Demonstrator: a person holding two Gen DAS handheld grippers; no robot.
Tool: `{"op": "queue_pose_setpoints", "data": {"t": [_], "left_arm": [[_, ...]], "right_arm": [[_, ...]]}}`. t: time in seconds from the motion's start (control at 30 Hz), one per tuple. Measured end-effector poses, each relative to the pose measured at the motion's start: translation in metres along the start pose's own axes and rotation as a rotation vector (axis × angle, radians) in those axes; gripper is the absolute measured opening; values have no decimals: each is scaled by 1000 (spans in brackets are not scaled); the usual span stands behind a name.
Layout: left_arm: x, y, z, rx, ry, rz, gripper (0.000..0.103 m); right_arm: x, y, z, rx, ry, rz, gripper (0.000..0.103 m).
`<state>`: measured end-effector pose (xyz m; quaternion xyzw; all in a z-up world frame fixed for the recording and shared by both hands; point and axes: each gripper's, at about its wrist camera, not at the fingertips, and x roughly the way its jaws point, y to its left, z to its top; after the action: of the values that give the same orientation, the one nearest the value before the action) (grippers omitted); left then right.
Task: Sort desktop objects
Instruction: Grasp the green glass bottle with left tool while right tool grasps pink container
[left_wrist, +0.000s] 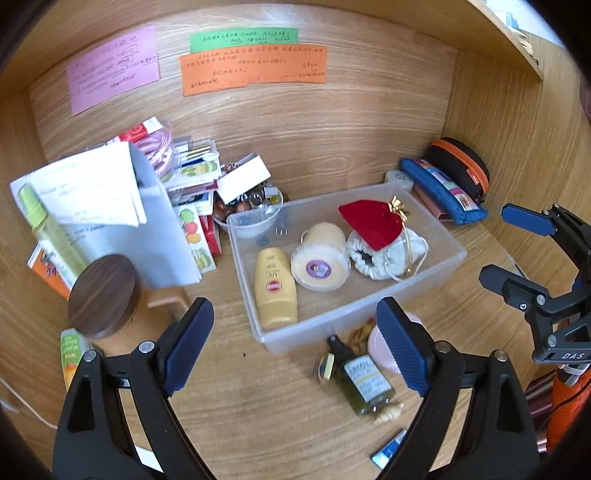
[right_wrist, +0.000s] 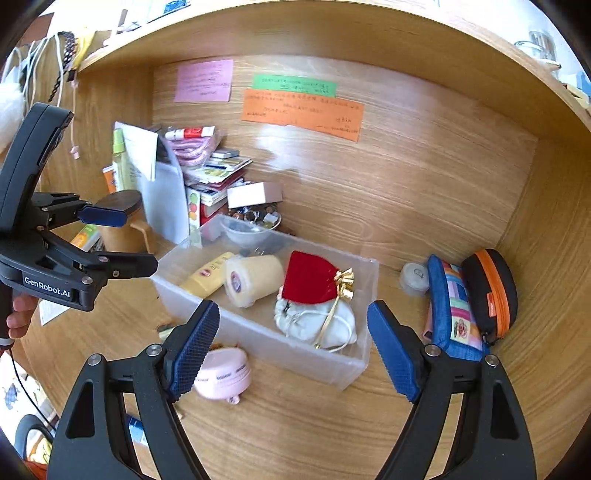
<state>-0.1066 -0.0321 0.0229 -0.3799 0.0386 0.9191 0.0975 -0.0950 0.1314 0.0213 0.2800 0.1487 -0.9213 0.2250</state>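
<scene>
Bin (left_wrist: 436, 280) sits mid-table (left_wrist: 258, 406), long side facing the grippers, probably for easy drops. Inside: yellow tube (left_wrist: 275, 291), cream roll (left_wrist: 320, 258), red pouch (left_wrist: 371, 225) on top of white pouch (left_wrist: 388, 258). Unsorted, just in front of the bin: green bottle (left_wrist: 364, 380), pink jar (right_wrist: 221, 373). Left gripper (left_wrist: 295, 354) open, empty, hovering near the bottle. Right gripper (right_wrist: 291, 350) open, empty, over the bin's front wall. Pencil cases (right_wrist: 454, 306) parked in the right corner.
</scene>
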Motion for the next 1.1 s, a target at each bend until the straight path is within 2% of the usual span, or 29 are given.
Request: {"op": "queue_pose_setpoints", "data": {"t": [0.33,0.67,0.8,0.9,1.1], "left_arm": [[16,-13,-38,-11,53,-25,91],[49,-30,-71,-57,130,-79,90],[52,-32,-75,-72,144,-117,73],[55,-33,-77,-58,152,-96,61],[60,-18,-81,-90,170,-107,58]], "right_arm": [[6,15,-33,-3,52,14,80],[17,10,-64,28,114,51,80],[24,10,-71,29,135,89,80],[32,15,-73,22,151,122,80],[54,30,-71,-28,181,160,80]]}}
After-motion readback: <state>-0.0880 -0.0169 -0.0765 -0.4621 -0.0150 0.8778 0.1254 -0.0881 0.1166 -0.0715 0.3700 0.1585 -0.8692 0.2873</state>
